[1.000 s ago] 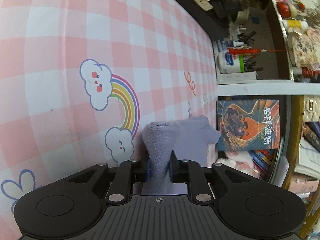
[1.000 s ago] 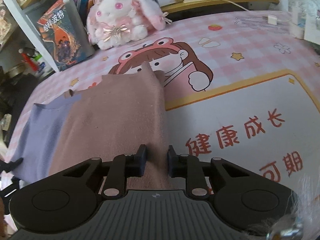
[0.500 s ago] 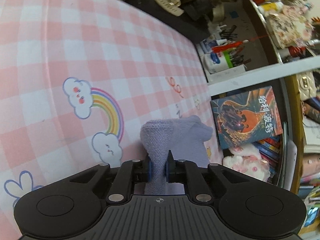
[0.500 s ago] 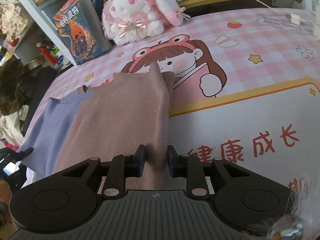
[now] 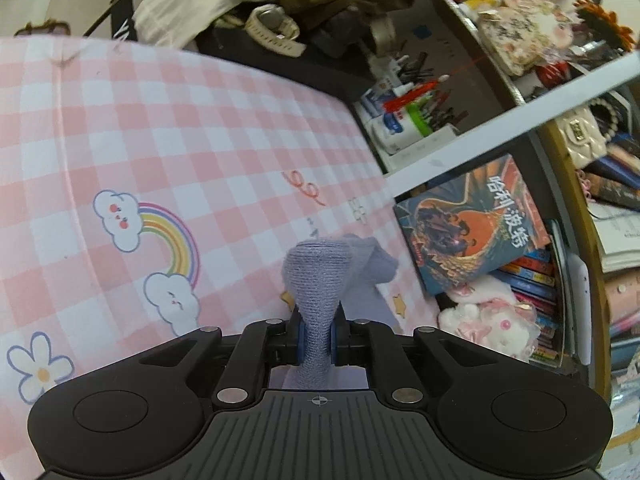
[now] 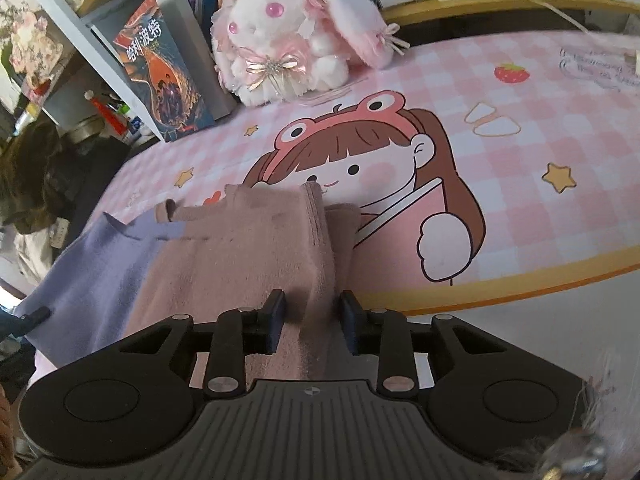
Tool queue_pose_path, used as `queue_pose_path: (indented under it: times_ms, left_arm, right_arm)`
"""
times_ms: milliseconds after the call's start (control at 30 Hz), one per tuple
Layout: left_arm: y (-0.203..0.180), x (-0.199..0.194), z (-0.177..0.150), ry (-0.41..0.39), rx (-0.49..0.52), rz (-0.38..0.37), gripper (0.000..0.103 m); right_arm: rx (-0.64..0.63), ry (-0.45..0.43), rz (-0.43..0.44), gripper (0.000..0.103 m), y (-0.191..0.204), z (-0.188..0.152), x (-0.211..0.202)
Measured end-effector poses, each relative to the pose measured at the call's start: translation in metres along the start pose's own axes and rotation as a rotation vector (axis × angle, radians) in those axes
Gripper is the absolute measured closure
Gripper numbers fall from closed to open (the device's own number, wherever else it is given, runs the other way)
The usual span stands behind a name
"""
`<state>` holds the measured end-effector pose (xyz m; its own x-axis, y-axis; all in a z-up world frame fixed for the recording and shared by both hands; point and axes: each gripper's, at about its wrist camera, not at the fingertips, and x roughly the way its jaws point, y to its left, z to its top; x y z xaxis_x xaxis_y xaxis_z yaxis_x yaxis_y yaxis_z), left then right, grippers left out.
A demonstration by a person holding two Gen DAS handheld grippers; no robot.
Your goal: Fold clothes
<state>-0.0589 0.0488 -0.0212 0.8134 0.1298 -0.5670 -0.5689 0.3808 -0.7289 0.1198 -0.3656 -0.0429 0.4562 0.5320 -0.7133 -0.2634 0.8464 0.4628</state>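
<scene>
Folding is mid-step: left gripper (image 5: 318,338) clamps the lavender knit garment (image 5: 320,276) above the pink checked mat (image 5: 160,152), right gripper (image 6: 312,316) straddles, jaws apart, the mauve fleece garment (image 6: 248,256); next, closing on it.

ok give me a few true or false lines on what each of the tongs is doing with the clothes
1. The left tongs pinch lilac knit fabric. True.
2. The right tongs are clamped tight on the pink cloth. False: the jaws stand apart, with a raised ridge of pink cloth between them.
3. The pink cloth lies partly over a lilac garment. True.
4. The plush bunny sits on top of the pink cloth. False: it sits apart, beyond it, by the books.
5. The mat is plain grey. False: pink and white checks.
</scene>
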Motion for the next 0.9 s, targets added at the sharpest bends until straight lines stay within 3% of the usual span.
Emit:
queue_pose_path:
  times_ms: [267,400,500,533,600,633,700,800,900]
  left_arm:
    - [-0.070,-0.035,-0.036,-0.018,0.212,-0.073,0.094]
    - [-0.117,-0.058,-0.081,-0.004,0.399,-0.163,0.094]
    - [-0.148,-0.059,-0.137,0.091,0.614,-0.200,0.092]
    - [-0.154,-0.053,-0.158,0.150,0.700,-0.198,0.088]
    - [-0.160,-0.030,-0.198,0.328,0.842,-0.158,0.062]
    - [-0.160,-0.018,-0.214,0.414,0.887,-0.128,0.056]
    - [-0.157,0.000,-0.233,0.514,0.930,-0.051,0.040]
    - [-0.155,0.004,-0.237,0.524,0.923,-0.078,0.023]
    - [-0.156,-0.007,-0.229,0.481,0.882,-0.124,0.019]
  right_arm:
    - [-0.005,0.008,0.075,0.079,-0.013,0.004,0.002]
    - [-0.021,0.014,0.093,0.080,-0.015,0.005,0.002]
    - [-0.023,0.018,0.109,0.080,-0.018,0.005,0.002]
    - [-0.020,0.019,0.116,0.080,-0.020,0.005,0.002]
    - [-0.013,0.020,0.130,0.080,-0.023,0.006,0.002]
    - [-0.009,0.022,0.137,0.080,-0.024,0.006,0.003]
    - [-0.003,0.028,0.150,0.081,-0.027,0.007,0.003]
    - [0.005,0.036,0.165,0.081,-0.030,0.008,0.004]
    - [0.032,0.022,0.163,0.081,-0.034,0.011,0.000]
